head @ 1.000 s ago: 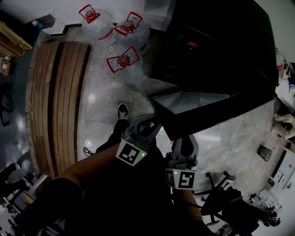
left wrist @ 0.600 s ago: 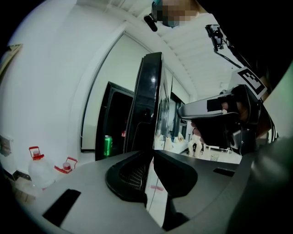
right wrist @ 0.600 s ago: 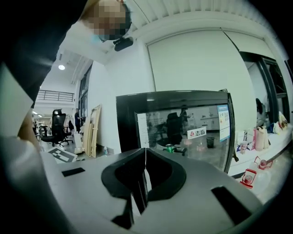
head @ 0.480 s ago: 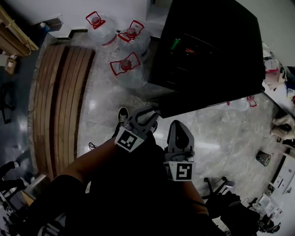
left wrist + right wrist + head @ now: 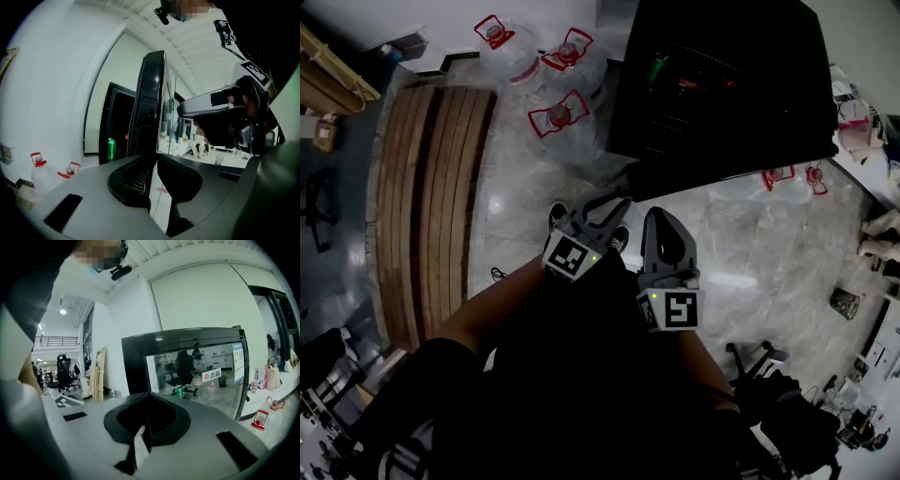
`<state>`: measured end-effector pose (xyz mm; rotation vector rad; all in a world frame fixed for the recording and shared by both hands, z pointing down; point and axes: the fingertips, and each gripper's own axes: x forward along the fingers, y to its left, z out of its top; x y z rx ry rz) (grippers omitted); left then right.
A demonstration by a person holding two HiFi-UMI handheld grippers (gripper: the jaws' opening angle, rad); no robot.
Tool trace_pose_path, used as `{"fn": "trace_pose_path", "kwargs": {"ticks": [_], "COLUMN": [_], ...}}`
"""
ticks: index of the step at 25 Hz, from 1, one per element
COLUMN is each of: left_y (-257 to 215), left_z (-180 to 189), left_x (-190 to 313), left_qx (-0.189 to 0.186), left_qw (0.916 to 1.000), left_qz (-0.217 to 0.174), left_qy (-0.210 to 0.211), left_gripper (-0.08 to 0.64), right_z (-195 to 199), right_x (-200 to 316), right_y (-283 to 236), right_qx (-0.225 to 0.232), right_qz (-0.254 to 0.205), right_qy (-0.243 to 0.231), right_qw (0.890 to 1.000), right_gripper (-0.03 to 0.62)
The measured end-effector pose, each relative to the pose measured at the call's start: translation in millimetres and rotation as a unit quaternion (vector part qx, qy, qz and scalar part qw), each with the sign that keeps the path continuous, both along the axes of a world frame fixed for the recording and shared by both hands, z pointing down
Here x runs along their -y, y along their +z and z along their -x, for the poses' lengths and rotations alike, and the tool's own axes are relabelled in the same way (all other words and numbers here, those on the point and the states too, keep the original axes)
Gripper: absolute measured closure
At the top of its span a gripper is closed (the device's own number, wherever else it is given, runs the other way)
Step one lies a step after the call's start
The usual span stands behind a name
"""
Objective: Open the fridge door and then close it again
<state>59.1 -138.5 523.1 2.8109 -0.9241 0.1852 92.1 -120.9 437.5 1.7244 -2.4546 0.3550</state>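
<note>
The black fridge (image 5: 722,56) fills the upper right of the head view. Its glass door (image 5: 722,173) stands partly swung out. In the left gripper view the door (image 5: 150,103) is edge-on, and a green can (image 5: 111,149) shows inside the cabinet to its left. In the right gripper view the door (image 5: 197,371) faces me, its glass full of reflections. My left gripper (image 5: 609,208) hovers just short of the door's free edge. This left gripper (image 5: 154,173) is open by a narrow gap with nothing in it. My right gripper (image 5: 661,225) sits beside it; this right gripper (image 5: 146,430) is shut and empty.
Three big water jugs (image 5: 567,117) with red handles stand on the floor left of the fridge. A slatted wooden bench (image 5: 431,197) runs along the left. A black office chair (image 5: 769,375) is at the lower right. My shoe (image 5: 558,216) shows beneath the left gripper.
The glass door has swung in from wide open toward the fridge. Both grippers have shifted slightly up the picture, the right one more; neither jaw opening has changed.
</note>
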Motion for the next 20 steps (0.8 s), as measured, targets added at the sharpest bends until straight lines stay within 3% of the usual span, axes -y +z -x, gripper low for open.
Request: {"fn": "trace_pose_path", "kwargs": {"ticks": [20], "left_y": [-1], "left_z": [1], "left_x": [5], "left_qx": [0.018], "left_qw": [0.9998], "left_qz": [-0.002], "left_qy": [-0.007], "left_gripper": [0.499], "right_z": [-7], "right_x": [2], "right_y": [-8], "right_qx": [-0.004], "right_qz": [-0.007], "right_qy": [0.0], "right_qw": [1.0], "right_gripper": [0.577]}}
